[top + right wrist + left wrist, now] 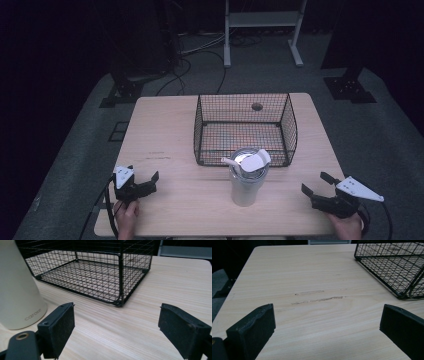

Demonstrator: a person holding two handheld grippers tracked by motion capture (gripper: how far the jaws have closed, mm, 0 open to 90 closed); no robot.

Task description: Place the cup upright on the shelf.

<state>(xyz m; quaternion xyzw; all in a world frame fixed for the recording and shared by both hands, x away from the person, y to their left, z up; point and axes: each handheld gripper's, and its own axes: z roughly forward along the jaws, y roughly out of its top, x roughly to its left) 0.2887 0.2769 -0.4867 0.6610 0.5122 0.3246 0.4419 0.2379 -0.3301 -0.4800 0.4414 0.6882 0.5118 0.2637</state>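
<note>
A light wooden table (170,145) carries a black wire basket (245,129) at its middle, toward the far edge. A white tumbler (246,184) stands upright just in front of the basket's near wall, its clear lid fitted with a white flip tab and a short straw; in the right gripper view the tumbler's (17,290) tapered white wall bears the word "carote" near the base. The basket interior holds nothing; a round hole in the tabletop shows through its far wall.

The left gripper (142,181) rests near the table's front edge, well left of the tumbler, held by the person's left hand (126,215); its jaws stand wide apart with only bare wood, marked by two faint scuffs (318,296), between them. The right gripper (316,184) lies well right of the tumbler, held by the right hand (347,226); its jaws likewise stand wide apart and grasp nothing, aimed at the basket's near corner (117,303).
</note>
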